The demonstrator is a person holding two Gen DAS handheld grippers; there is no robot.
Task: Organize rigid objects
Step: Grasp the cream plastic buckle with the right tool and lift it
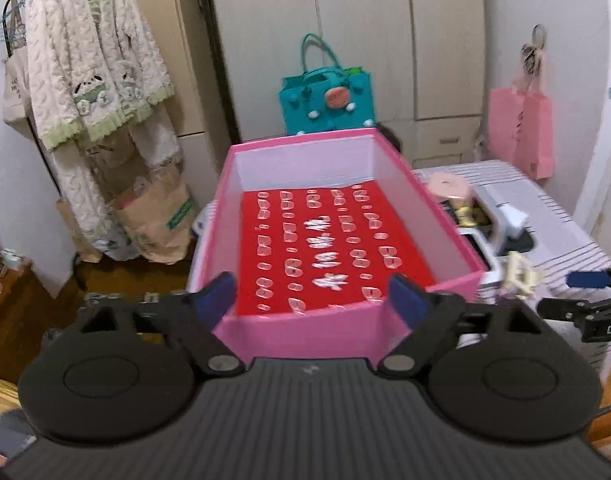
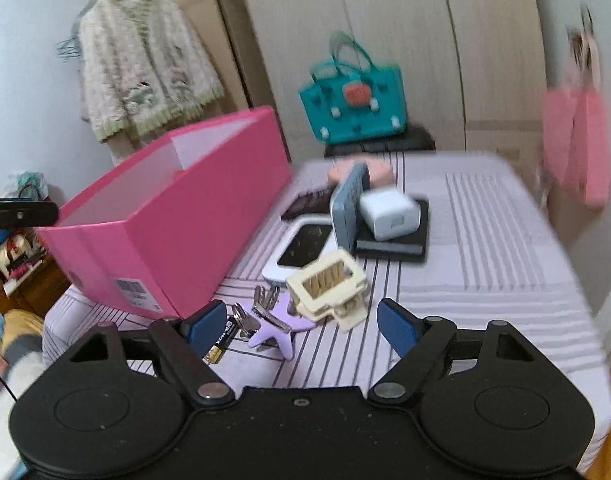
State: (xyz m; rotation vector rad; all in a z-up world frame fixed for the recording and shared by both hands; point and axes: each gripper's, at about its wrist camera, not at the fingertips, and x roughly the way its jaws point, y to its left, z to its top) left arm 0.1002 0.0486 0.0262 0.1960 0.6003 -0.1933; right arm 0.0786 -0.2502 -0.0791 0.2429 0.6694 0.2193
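Blurred and cut-off parts

The pink bag (image 2: 577, 136) smears with motion; the right tongs (image 1: 585, 292) are cut by the frame edge; the battery's (image 2: 221, 344) print is unreadable.

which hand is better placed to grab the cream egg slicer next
Right. The right tongs stand open with the cream egg slicer just ahead of their tips; the left tongs face the pink box instead.

Each gripper (image 2: 301, 322) was matte black, with 2 blue-padded fingers (image 2: 397, 326), silver pivot screws and round side discs.
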